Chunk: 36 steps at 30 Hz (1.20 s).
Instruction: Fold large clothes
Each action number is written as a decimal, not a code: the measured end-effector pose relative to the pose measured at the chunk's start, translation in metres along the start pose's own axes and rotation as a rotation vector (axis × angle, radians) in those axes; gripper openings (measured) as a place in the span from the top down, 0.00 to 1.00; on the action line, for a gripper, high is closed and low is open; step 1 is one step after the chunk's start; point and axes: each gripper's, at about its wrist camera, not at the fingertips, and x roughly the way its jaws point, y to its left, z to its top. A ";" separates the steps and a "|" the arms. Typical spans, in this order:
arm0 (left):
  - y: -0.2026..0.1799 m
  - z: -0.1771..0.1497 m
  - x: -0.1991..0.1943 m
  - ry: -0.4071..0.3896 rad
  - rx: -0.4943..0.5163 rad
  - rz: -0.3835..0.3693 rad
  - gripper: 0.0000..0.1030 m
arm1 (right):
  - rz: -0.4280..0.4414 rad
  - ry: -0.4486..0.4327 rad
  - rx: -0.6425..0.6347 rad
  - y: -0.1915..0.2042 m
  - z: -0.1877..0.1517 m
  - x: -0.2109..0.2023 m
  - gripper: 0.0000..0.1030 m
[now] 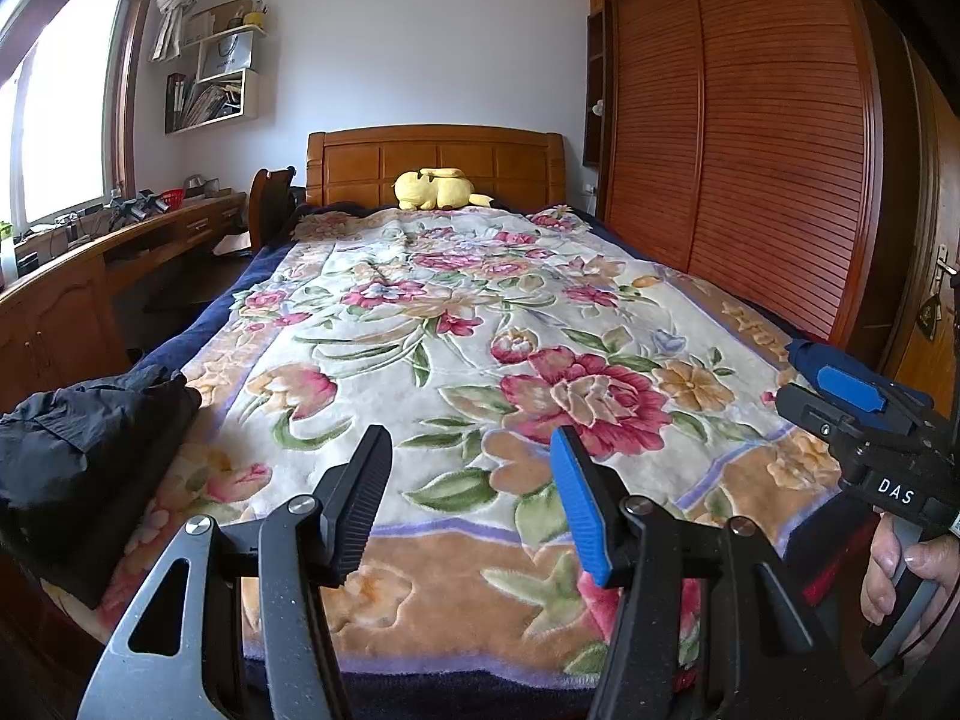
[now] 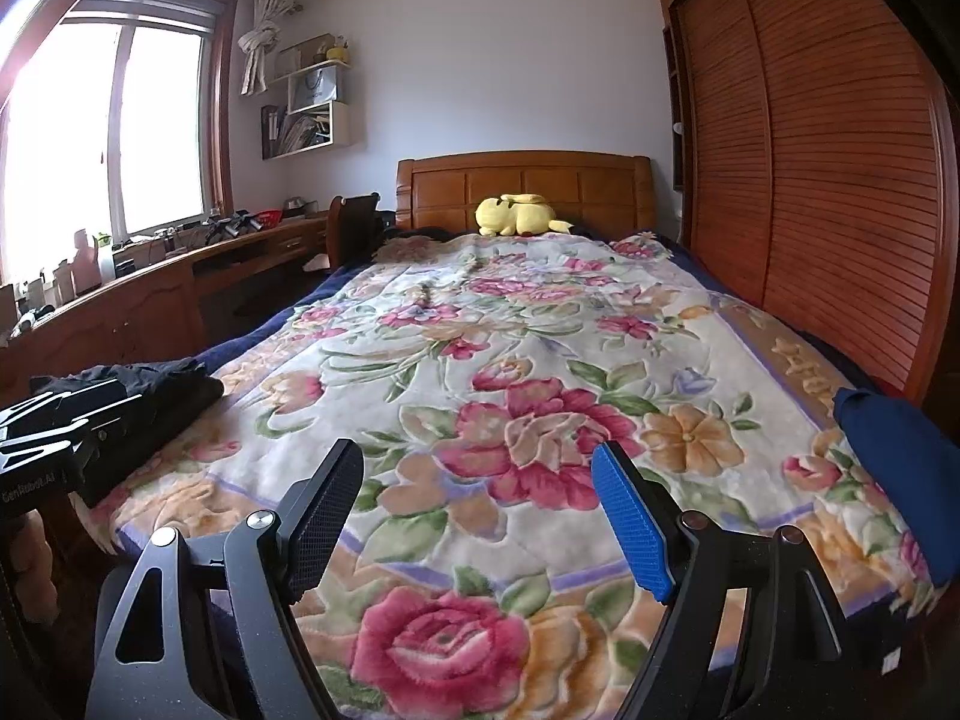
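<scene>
Claws (image 1: pixel 468 498) (image 2: pixel 480 516) both spread and empty; I should reach left for the black garment (image 1: pixel 90 438) and spread it flat on the bed (image 1: pixel 480 324).

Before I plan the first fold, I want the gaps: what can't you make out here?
- Black garment: left wrist view, frame edge cuts it; type unclear.
- Blue garment: right wrist view, edge cuts it.
- Shelf contents: too small.
</scene>
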 end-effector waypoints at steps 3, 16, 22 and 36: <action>0.000 0.000 0.000 0.000 0.001 0.001 0.45 | 0.000 0.001 0.000 0.000 0.000 0.000 0.22; 0.000 0.000 0.000 -0.001 0.000 0.001 0.44 | -0.003 0.002 -0.001 0.001 0.000 0.001 0.22; 0.000 0.000 0.000 -0.001 0.001 0.001 0.44 | -0.007 0.000 0.001 0.000 0.000 0.001 0.22; 0.000 -0.001 0.000 -0.001 0.000 -0.001 0.43 | -0.009 0.000 0.005 -0.001 -0.001 0.001 0.22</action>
